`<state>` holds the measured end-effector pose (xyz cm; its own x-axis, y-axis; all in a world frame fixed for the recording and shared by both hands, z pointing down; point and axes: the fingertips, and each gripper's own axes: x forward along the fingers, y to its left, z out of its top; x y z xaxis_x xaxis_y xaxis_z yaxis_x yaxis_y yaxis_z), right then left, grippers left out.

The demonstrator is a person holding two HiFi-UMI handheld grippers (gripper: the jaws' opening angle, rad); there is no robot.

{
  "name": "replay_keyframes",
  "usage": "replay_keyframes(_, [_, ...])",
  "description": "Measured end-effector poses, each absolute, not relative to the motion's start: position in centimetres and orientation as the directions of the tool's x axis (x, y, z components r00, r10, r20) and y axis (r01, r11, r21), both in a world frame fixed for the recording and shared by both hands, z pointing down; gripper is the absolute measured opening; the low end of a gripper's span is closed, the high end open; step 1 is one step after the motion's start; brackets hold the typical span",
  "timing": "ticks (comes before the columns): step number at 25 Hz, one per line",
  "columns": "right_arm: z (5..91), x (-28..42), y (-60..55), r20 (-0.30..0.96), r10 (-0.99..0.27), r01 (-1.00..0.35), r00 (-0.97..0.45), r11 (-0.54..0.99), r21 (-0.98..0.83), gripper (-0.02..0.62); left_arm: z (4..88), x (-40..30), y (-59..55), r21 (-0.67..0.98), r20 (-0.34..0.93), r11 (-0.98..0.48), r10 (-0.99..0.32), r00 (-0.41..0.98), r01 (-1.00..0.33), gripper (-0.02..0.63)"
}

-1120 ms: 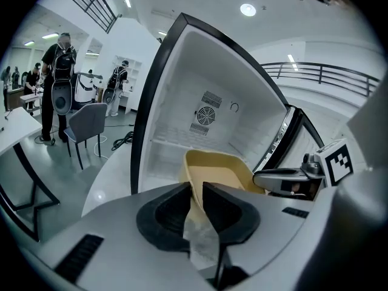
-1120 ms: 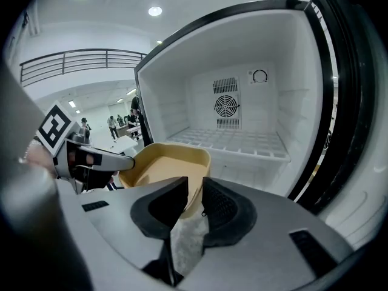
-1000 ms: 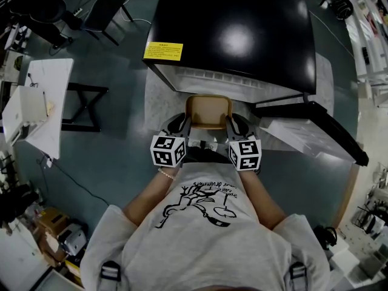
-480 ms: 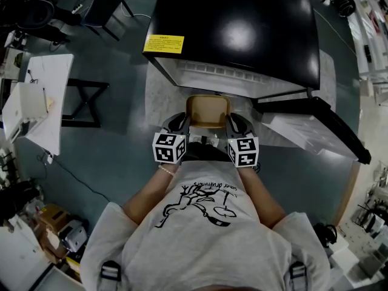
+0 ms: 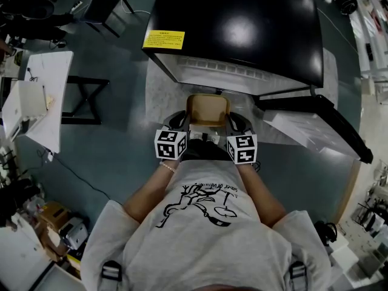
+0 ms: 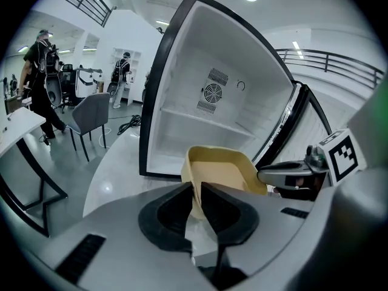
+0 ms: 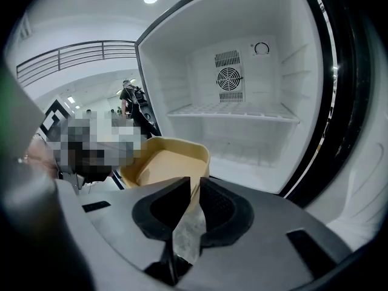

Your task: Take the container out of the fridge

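container [image 5: 208,109]: tan rounded-square tub, open top, held level in the air just in front of the fridge opening, outside the compartment, between both grippers
left gripper [image 6: 197,190]: closing on the tub's left wall, dark pads pressed to either side of the rim, so grasping the container
right gripper [image 7: 195,187]: closing on the tub's right wall, thin wall pinched between the pads, so grasping the container
marker cubes: one on each gripper, close to the person's chest in head view
fridge [image 5: 236,29]: black outside, white inside, standing open towards the person
fridge door [image 5: 315,126]: swung out to the person's right, white inner lining up
shelf [image 7: 233,114]: white, across the middle of the compartment
fan vent [image 7: 229,77]: round, on the back wall above the shelf
sticker [image 5: 163,39]: yellow, on the fridge top, left corner
floor mat [image 5: 159,96]: pale, under the fridge front
table [image 5: 42,96]: white, well left of the fridge
chair [image 6: 91,117]: grey, near the table
people [image 6: 37,83]: standing far back in left gripper view
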<state>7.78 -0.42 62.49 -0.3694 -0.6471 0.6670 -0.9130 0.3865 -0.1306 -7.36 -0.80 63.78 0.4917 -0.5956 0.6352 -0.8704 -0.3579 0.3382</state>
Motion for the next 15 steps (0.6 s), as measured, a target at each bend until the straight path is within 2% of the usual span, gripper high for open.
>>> replay_keyframes(15, [65.8,8.5,0.3,0.709,-0.611,-0.919,-0.352,0.371,-0.136,0.064,67.1,-6.7,-0.4,0.341,0.677,-0.363,-0.545,0.495,-0.867,0.057])
